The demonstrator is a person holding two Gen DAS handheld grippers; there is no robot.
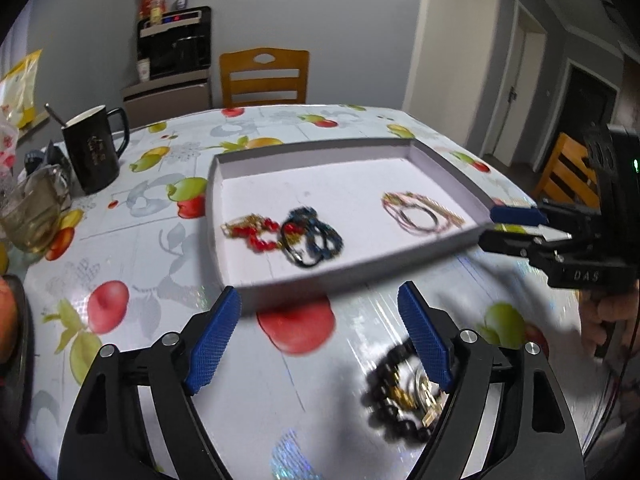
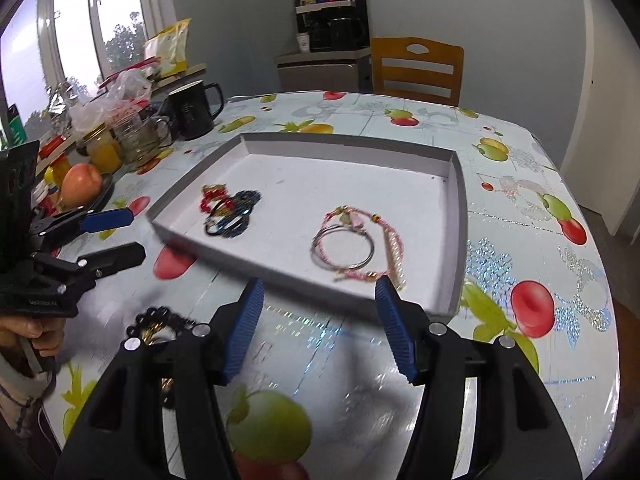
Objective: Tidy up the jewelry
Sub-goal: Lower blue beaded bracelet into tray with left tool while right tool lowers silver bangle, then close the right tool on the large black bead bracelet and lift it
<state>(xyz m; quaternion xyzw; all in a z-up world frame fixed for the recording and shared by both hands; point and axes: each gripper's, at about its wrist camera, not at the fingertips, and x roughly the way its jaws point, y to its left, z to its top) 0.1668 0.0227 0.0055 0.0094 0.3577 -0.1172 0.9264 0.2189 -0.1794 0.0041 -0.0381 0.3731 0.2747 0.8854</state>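
Observation:
A shallow white tray [image 1: 352, 276] lies on the fruit-print tablecloth. Inside it are a red bead bracelet [image 1: 256, 232], dark blue and black bracelets [image 1: 316, 240] and a pink cord bracelet with silver bangles [image 1: 420, 212]. A black bead bracelet [image 1: 384, 396] with gold pieces lies on the cloth outside the tray, under my left gripper's right finger. My left gripper [image 1: 319, 294] stands open and empty before the tray's near wall. My right gripper [image 2: 320, 284] is open too, empty, at the near wall by the pink bracelet [image 2: 360, 240]. Each gripper shows in the other's view [image 1: 490, 228] [image 2: 138, 235].
A black mug [image 1: 94, 148] and a glass cup [image 1: 32, 212] stand at the table's left. Jars, bags and an apple [image 2: 80, 184] crowd that side. A wooden chair [image 1: 264, 76] is behind the table. The table's right edge [image 2: 600, 280] drops off near the tray.

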